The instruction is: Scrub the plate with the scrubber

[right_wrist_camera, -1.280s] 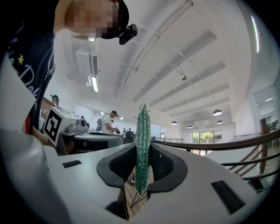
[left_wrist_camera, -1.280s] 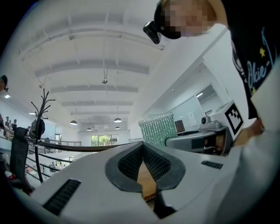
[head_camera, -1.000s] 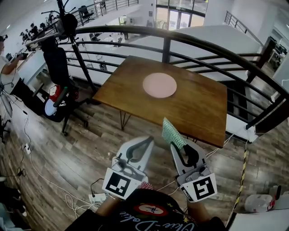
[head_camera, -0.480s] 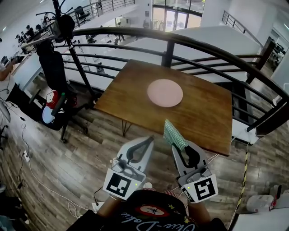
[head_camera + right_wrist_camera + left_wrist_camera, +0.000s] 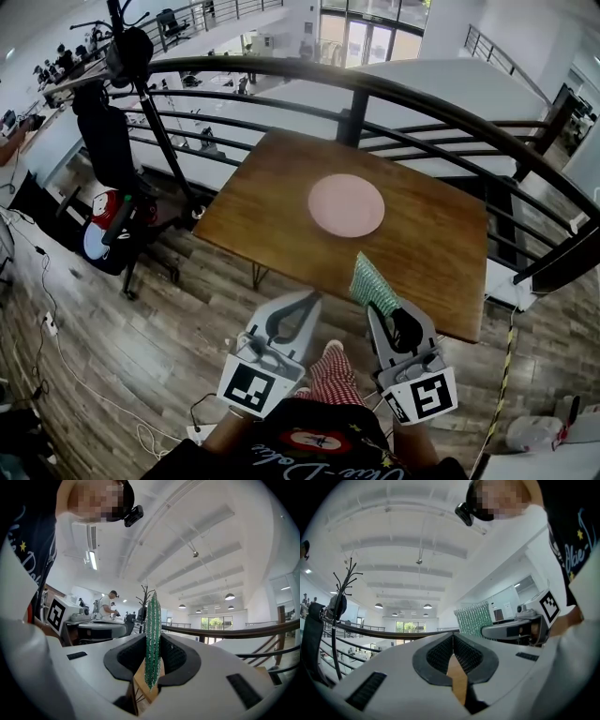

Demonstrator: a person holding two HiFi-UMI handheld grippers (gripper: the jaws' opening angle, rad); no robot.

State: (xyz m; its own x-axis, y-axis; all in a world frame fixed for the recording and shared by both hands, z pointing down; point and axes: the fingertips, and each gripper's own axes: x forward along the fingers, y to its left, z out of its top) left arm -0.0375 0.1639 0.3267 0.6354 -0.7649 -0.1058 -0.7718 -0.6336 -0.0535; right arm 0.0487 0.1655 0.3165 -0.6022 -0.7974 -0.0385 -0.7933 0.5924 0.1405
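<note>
Just behind table (image 5: 272, 197) and plate (image 5: 346, 204) curves a railing (image 5: 353, 117)

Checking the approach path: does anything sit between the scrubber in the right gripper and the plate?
Nothing visible does. The scrubber is clamped in the right gripper, and only bare wooden table shows between it and the plate.
</note>
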